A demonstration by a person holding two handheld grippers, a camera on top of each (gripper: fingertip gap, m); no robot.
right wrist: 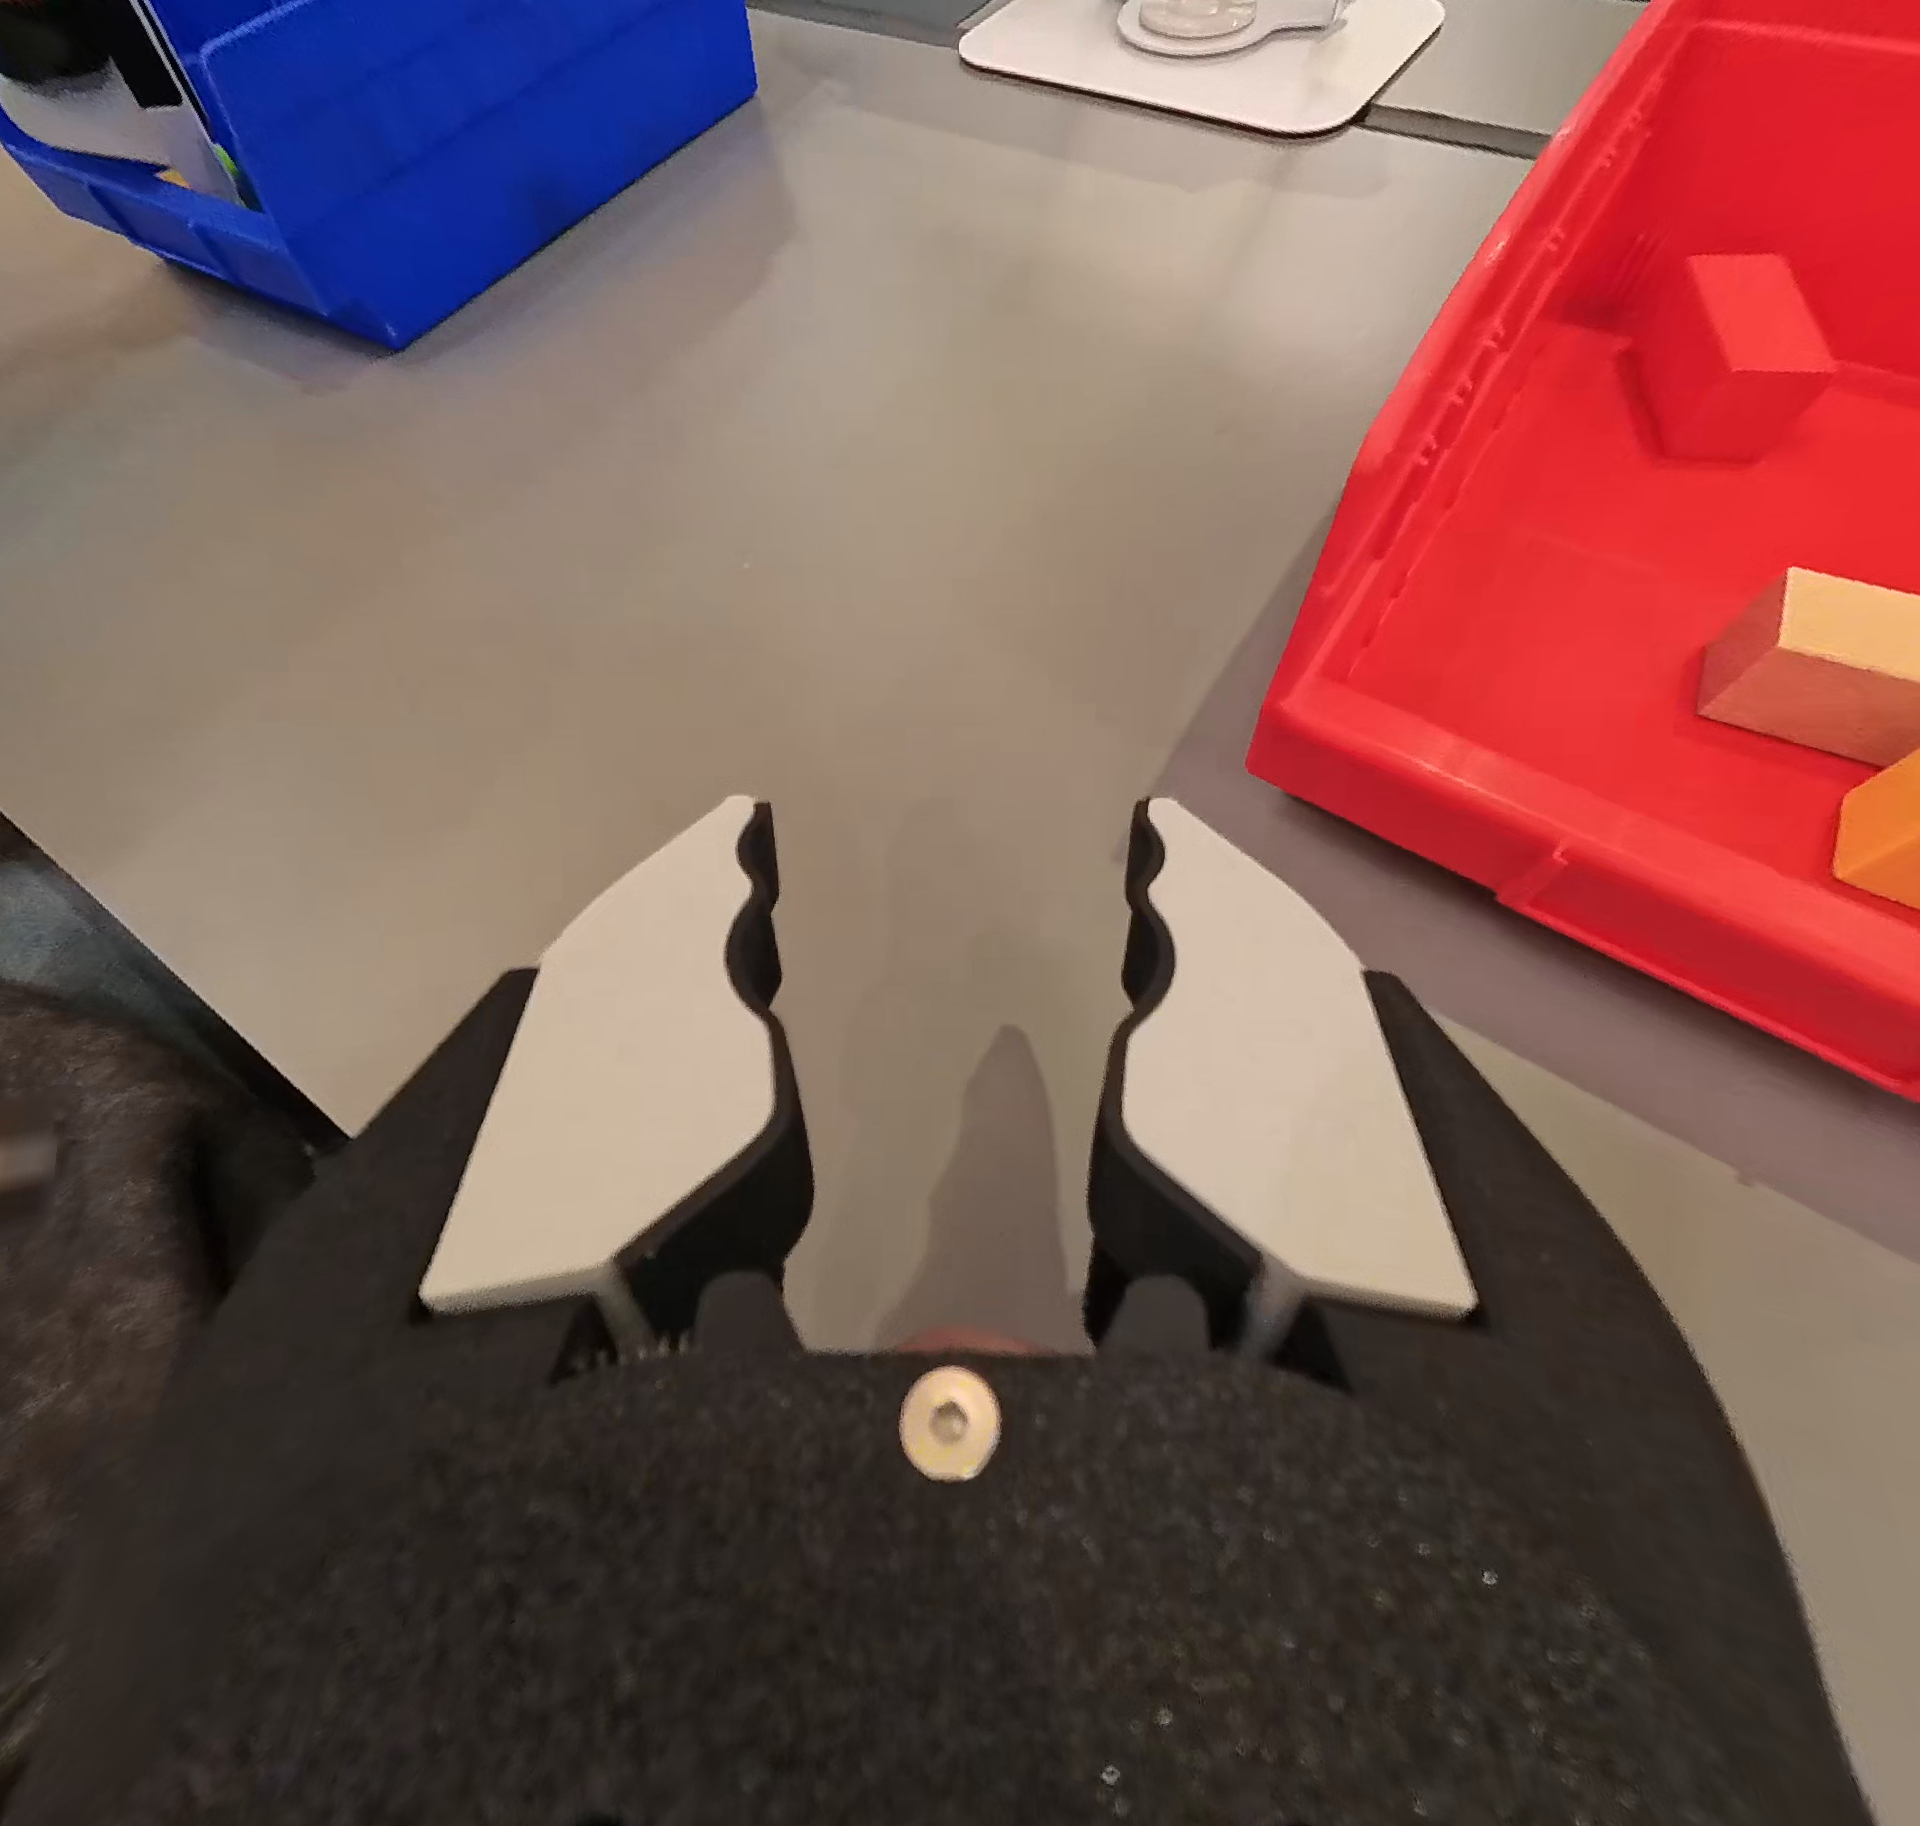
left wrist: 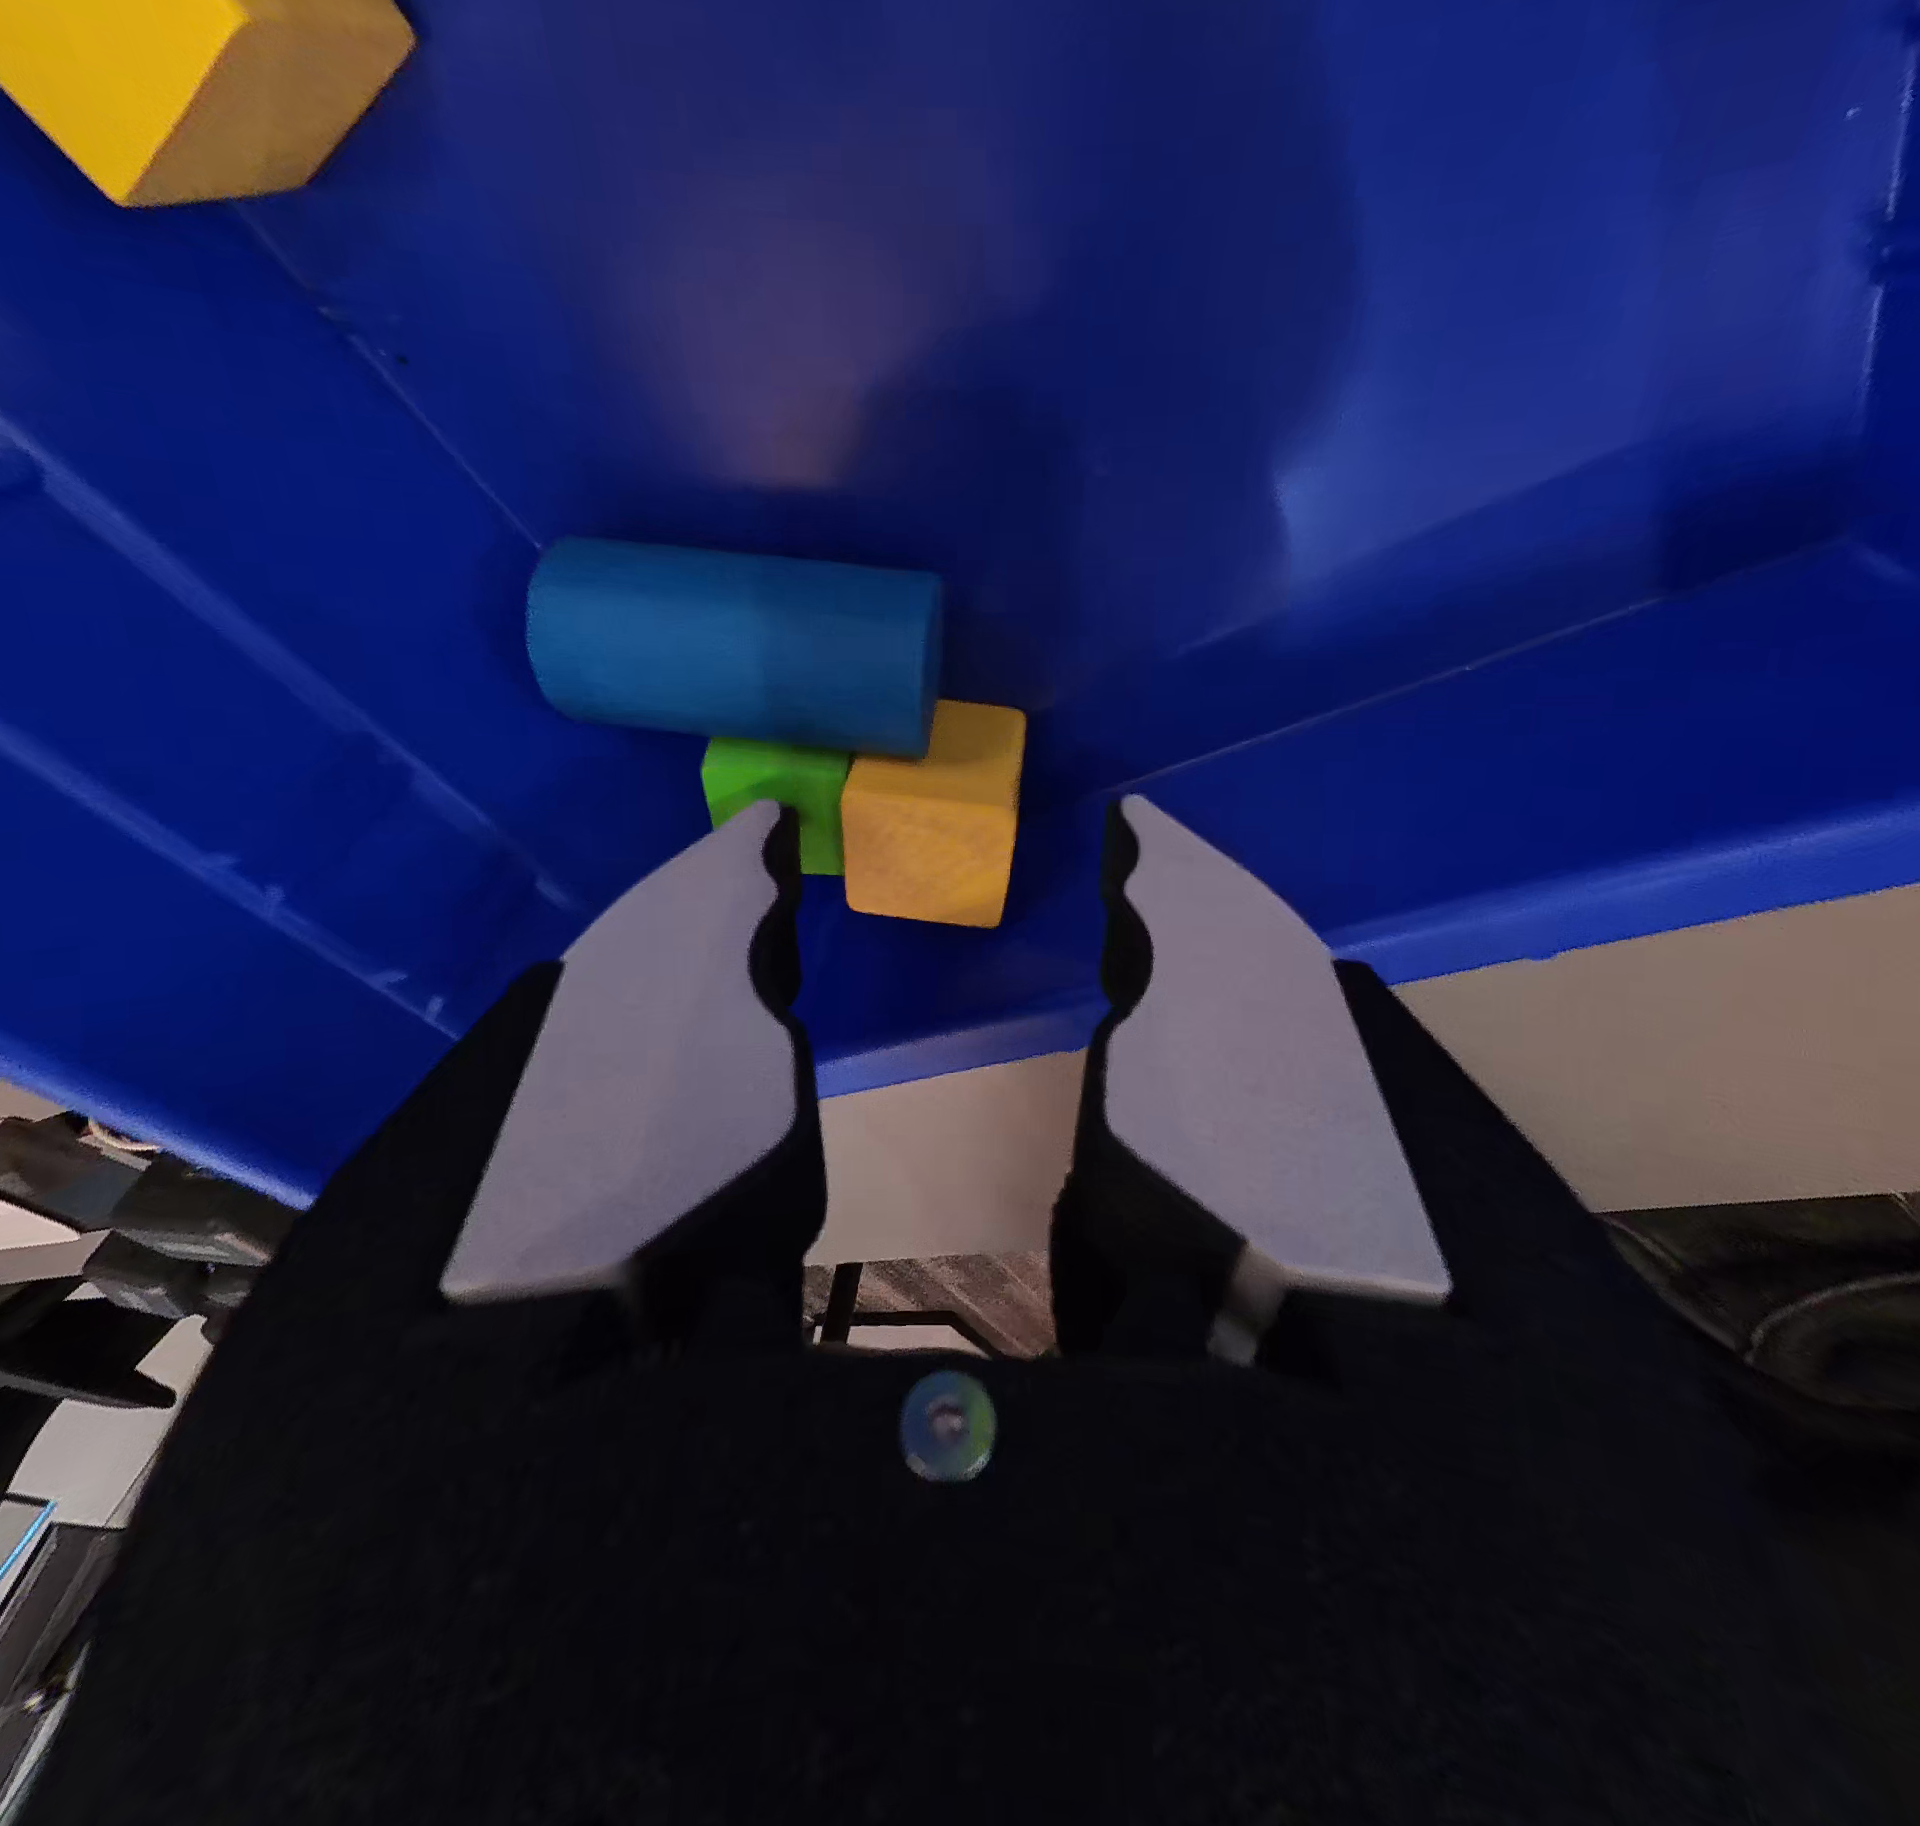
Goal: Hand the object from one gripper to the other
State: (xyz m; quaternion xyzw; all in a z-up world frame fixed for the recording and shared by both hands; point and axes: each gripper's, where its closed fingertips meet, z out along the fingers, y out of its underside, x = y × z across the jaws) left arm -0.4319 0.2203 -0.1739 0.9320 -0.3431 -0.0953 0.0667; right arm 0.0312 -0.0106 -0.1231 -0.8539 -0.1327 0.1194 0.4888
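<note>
The left gripper (left wrist: 945, 820) reaches into a blue bin (left wrist: 1351, 322) with its jaws wide and empty, just short of a green block (left wrist: 774, 789), a yellow cube (left wrist: 930, 831) and a blue cylinder (left wrist: 727, 644) clustered in a corner. The right gripper (right wrist: 951, 820), jaws likewise wide and empty, hovers over a grey table (right wrist: 727, 529) beside a red bin (right wrist: 1455, 737) holding a red block (right wrist: 1735, 363).
</note>
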